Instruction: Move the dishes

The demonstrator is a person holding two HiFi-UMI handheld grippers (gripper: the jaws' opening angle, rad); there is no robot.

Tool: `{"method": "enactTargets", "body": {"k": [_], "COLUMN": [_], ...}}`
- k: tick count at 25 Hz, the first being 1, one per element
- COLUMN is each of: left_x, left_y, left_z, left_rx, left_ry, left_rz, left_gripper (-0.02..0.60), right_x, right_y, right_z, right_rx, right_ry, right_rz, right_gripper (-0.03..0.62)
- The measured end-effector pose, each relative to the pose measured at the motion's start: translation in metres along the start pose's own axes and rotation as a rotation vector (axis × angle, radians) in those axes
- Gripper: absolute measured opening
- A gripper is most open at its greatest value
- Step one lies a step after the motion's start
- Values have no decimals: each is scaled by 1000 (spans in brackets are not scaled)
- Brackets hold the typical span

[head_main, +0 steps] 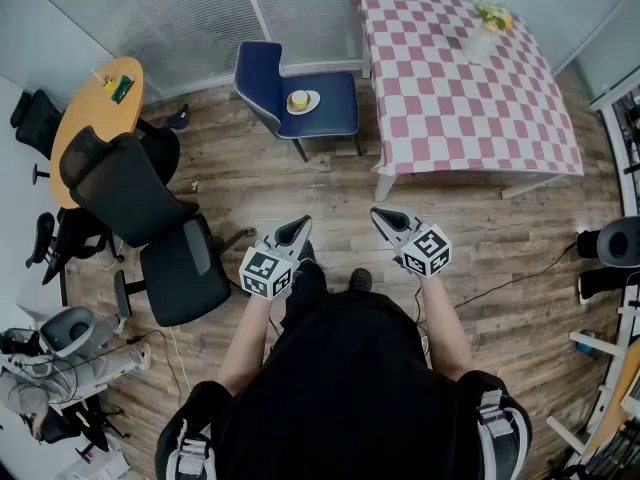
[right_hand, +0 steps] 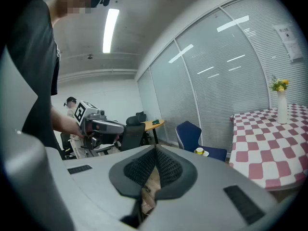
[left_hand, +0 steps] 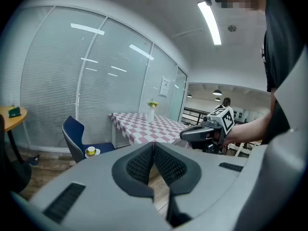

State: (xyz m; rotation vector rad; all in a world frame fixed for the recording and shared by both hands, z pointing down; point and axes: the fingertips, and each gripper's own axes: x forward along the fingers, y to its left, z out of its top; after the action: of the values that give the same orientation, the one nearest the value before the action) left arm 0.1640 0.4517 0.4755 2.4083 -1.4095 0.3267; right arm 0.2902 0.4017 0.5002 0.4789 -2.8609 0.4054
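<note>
A yellow cup on a white saucer [head_main: 300,100] sits on the seat of a blue chair [head_main: 325,103], far ahead of both grippers. The same cup and saucer show small in the left gripper view [left_hand: 91,151] and in the right gripper view [right_hand: 199,151]. My left gripper [head_main: 298,226] and right gripper [head_main: 381,215] hang side by side in front of the person's body, over the wooden floor. Both are shut with nothing between their jaws, as seen in each gripper's own view, left [left_hand: 154,144] and right [right_hand: 155,149]. Each gripper also sees the other, the right gripper [left_hand: 192,133] and the left gripper [right_hand: 103,125].
A table with a pink-checked cloth [head_main: 470,98] stands right of the blue chair, with a vase of flowers [head_main: 483,33] on it. Black office chairs [head_main: 130,193] and a round wooden table [head_main: 95,118] stand at left. A cable [head_main: 510,278] runs over the floor at right.
</note>
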Motion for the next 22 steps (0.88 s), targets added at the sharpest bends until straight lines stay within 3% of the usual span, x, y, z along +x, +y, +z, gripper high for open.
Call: {"method": "enactTargets", "body": {"k": [7,14,22], "left_x": [-19,-34,-42], "left_y": [-42,-46,-39], "left_z": [-12,-17,-16], "left_rx": [4,-24,-28], "left_ry": [-7,-31,-43], "left_rz": [24,59,78], "left_gripper": [21,21,21], "right_x": [-36,-43,-47], "right_y": [19,29,28], "right_z": [-17,-22,-16], "right_rx": [5,-41,-58], "right_ry": [4,32,-18], "right_rz": [9,4,-11], "right_gripper": [14,15,36]}}
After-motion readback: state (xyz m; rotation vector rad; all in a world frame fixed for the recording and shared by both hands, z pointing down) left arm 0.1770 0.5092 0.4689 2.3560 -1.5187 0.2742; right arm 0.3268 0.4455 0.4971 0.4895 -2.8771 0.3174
